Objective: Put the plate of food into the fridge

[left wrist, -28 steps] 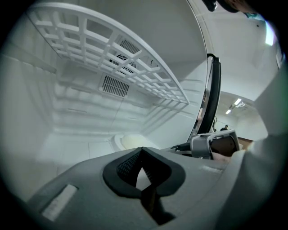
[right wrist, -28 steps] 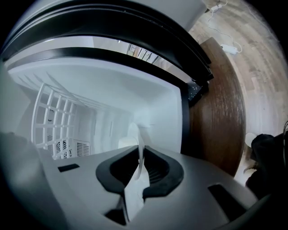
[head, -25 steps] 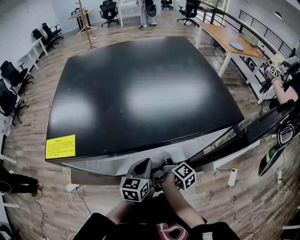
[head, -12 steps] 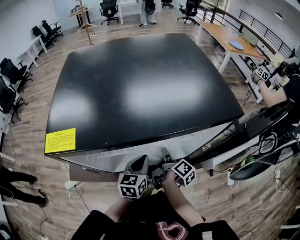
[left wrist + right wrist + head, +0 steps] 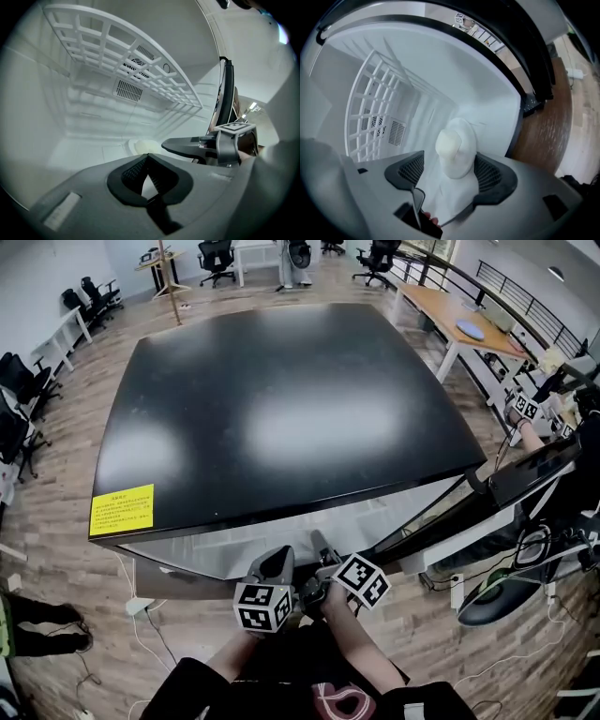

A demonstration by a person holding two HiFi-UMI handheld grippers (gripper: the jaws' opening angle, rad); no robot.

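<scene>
As the right gripper (image 5: 450, 172) has just been opening its jaws, the plate of food (image 5: 461, 159) rests inside the fridge (image 5: 281, 409).
Plate: on the white fridge floor, below the wire shelf (image 5: 131, 61), between the wide-spread right jaws, unclamped. Left gripper (image 5: 148, 157): jaws closed together, empty.

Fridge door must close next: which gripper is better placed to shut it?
Probably the right gripper: its jaws have just been opening, plate between them, and the door hangs on its side.
</scene>
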